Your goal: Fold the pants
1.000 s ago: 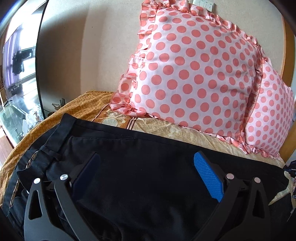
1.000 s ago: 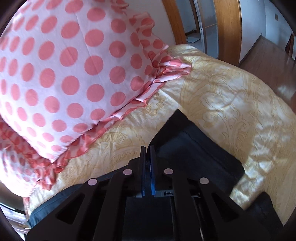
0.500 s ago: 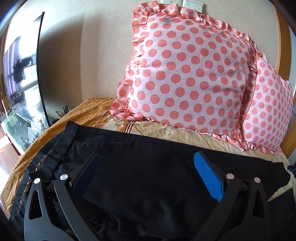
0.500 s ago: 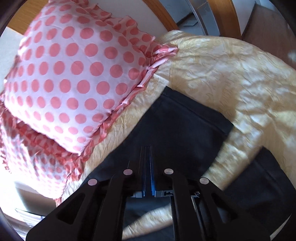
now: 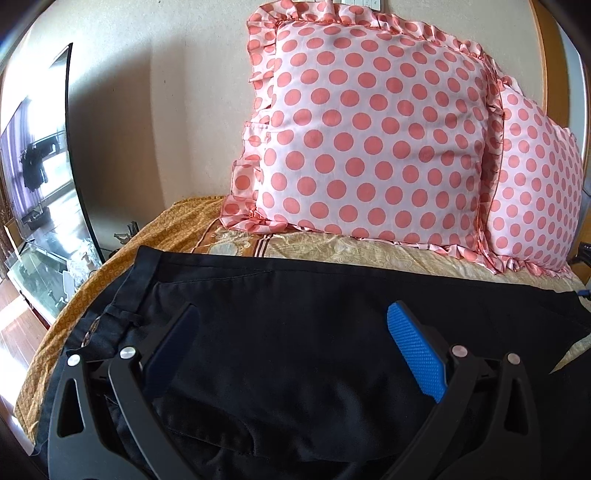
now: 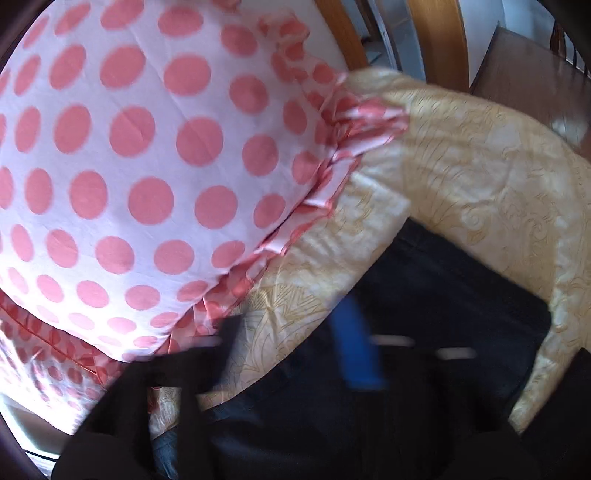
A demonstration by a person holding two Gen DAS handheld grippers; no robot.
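My right gripper (image 6: 295, 343) is opening, dropping the pants (image 5: 314, 350) hem flat on the bed (image 6: 480, 184). Left gripper (image 5: 295, 332) hangs wide, empty, over the waistband for the next fold.

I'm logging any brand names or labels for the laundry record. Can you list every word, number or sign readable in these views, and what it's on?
None can be read.
The black pants show no tag or label in either view.
The polka-dot pillows carry dots only, no lettering.
The yellow bedspread has an ornamental pattern, no words.
The white wall plate above the pillows is cut off; no markings can be made out.
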